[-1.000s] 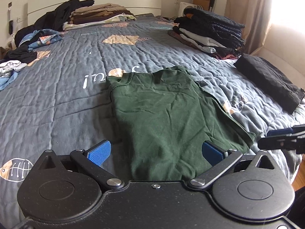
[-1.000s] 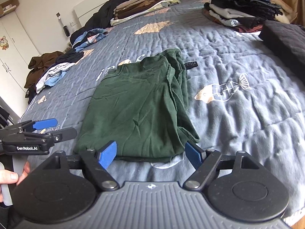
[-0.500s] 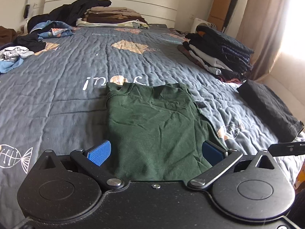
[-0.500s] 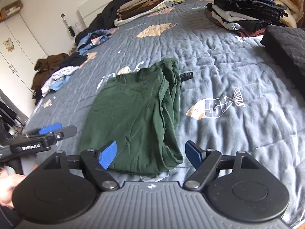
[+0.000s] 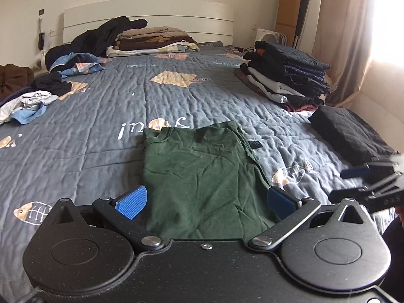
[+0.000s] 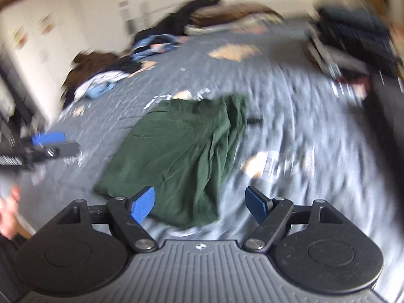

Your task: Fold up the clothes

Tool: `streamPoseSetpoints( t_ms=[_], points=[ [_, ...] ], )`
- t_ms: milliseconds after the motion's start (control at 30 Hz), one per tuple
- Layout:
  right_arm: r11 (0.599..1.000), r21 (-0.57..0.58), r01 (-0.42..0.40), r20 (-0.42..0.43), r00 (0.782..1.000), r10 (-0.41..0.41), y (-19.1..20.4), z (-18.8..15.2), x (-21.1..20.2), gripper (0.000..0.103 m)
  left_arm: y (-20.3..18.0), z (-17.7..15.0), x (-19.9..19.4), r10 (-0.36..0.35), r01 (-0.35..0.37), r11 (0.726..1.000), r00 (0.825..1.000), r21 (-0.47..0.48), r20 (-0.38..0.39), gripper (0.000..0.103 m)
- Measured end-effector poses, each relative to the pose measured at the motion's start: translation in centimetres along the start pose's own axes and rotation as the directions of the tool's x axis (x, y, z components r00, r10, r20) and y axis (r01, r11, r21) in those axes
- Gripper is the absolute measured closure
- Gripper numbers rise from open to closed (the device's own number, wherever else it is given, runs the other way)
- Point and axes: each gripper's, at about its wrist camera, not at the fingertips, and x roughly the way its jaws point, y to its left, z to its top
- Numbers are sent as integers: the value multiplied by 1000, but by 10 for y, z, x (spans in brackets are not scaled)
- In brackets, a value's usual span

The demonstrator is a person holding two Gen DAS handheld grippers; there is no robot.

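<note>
A: Where is your shirt right now?

B: Your green T-shirt lies flat on the grey quilt, in the near middle of the bed. It is folded into a long panel, collar at the far end, with a doubled-over layer running down its right side. A small dark tag lies on the quilt just beside its far right edge.

A: And your left gripper?

B: Your left gripper stands wide open above the near end of the shirt. One blue pad is over the left edge and the other over the right edge. Nothing is between them but air; they hold nothing.

A: Your right gripper?

B: Your right gripper is also well open and empty. It hangs over the near right corner of the shirt, with its left pad above the cloth and its right one above bare quilt. That view is badly blurred, so finer detail is lost.

A: What else is on the bed?

B: To the far right you have a stack of folded dark clothes, and a folded black piece nearer you. Another folded stack sits at the white headboard, and loose garments lie scattered on the far left.
</note>
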Motion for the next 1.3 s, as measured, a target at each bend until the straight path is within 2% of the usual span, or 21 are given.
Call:
streamPoseSetpoints(
  t_ms=[100,233,267,300,367,500,633,700,800,867,933,1100,1133,1200,1233,1300],
  points=[
    [993,-105,-59,-75,996,51,-10,10,16,27,-1,-5,3,-56,56,998,998,-14,33,0],
    [962,-181,-206,-157,971,179,-21,19,45,31,7,-17,22,-116,130,985,987,-116,115,0],
    [955,-192,-225,-178,965,192,-24,21,54,43,9,-21,28,-127,145,978,984,-147,125,0],
    [950,-191,-246,-199,958,208,-28,22,64,59,12,-26,36,-137,158,972,982,-172,132,0],
    [937,-179,-298,-242,937,252,-33,20,79,73,18,-32,51,-145,172,966,979,-194,145,0],
    [909,-223,-351,-289,915,282,-40,7,90,75,15,-20,63,-133,161,969,980,-188,150,0],
    [893,-217,-396,-262,904,337,-49,8,90,74,4,-15,54,-168,205,967,960,-154,224,0],
    [880,-223,-419,-267,895,358,-49,12,94,74,-1,-16,55,-178,211,969,958,-132,224,0],
    [856,-241,-457,-329,868,371,-42,12,104,74,-1,-21,62,-160,188,973,967,-133,197,0],
    [844,-248,-476,-370,851,372,-37,10,111,74,5,-21,66,-150,180,969,973,-169,177,0],
    [842,-251,-478,-385,847,366,-35,9,115,74,11,-20,66,-146,182,961,973,-207,179,0],
    [839,-224,-495,-379,838,393,-37,9,114,75,15,-14,57,-143,190,957,967,-221,210,0],
    [840,-210,-500,-365,837,407,-39,10,112,77,15,-12,57,-144,192,955,967,-226,210,0],
    [841,-173,-513,-339,832,438,-43,12,106,87,16,-11,57,-146,195,951,968,-240,206,0],
    [842,-155,-517,-324,831,451,-46,13,103,87,16,-10,58,-147,196,950,968,-245,203,0],
    [835,-101,-540,-316,814,488,-51,13,99,87,17,-9,56,-143,195,949,967,-246,212,0]
  ],
)
